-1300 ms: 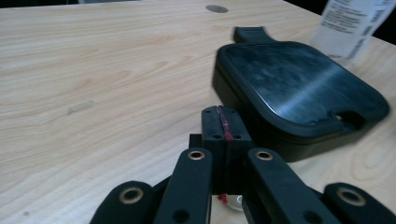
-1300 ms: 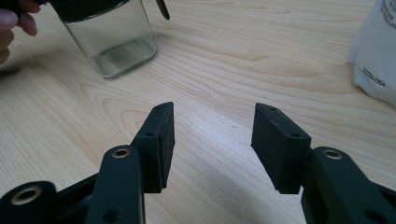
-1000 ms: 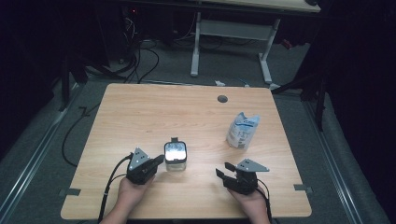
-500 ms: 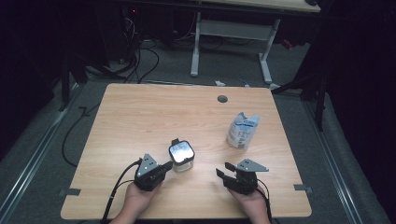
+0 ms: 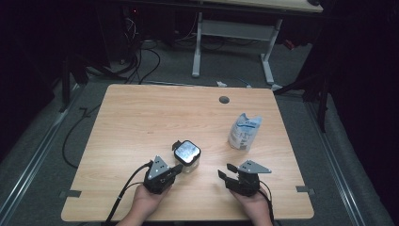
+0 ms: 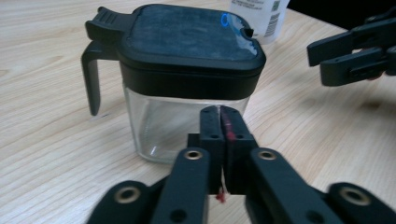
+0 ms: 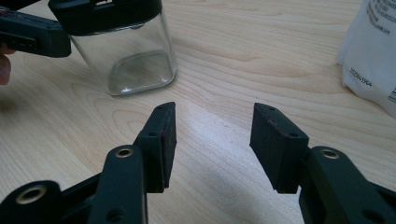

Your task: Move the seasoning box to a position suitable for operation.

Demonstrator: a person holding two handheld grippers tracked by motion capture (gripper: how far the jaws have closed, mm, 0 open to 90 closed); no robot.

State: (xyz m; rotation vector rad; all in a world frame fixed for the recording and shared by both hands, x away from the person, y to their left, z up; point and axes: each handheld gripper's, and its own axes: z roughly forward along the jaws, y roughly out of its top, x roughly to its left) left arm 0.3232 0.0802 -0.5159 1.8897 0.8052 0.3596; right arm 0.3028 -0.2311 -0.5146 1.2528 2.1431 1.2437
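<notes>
My left gripper (image 6: 219, 116) has its jaws pressed together on nothing, the pads meeting just short of the glass jar (image 6: 180, 84); a red mark runs along one pad face. In the high view the left gripper (image 5: 176, 168) sits at the jar's (image 5: 187, 156) near side, touching or nearly so; I cannot tell which. My right gripper (image 7: 212, 140) stands with its jaws spread wide and empty, low over the table (image 7: 243, 56), to the right of the jar and apart from it; in the high view the right gripper (image 5: 227, 175) points toward the jar.

The jar stands upright near the table's front edge, between my two grippers. Its body is clear, square-shouldered glass, and it looks empty. I judge it rigid, moderately heavy for its size, slick on the walls and breakable if tipped or dropped. A black lid (image 6: 187, 42) caps it, with a thumb tab and a black handle (image 6: 91, 79) hanging down one side, on the far side of the jar from my right gripper.

Best purchase, in my judgement: across two flat glass walls just under the lid, where the lid's rim would stop slipping, or on the handle. The closed left pads can only nudge it.

Beyond the jar, farther right, a white pouch (image 5: 243, 132) stands well apart.
</notes>
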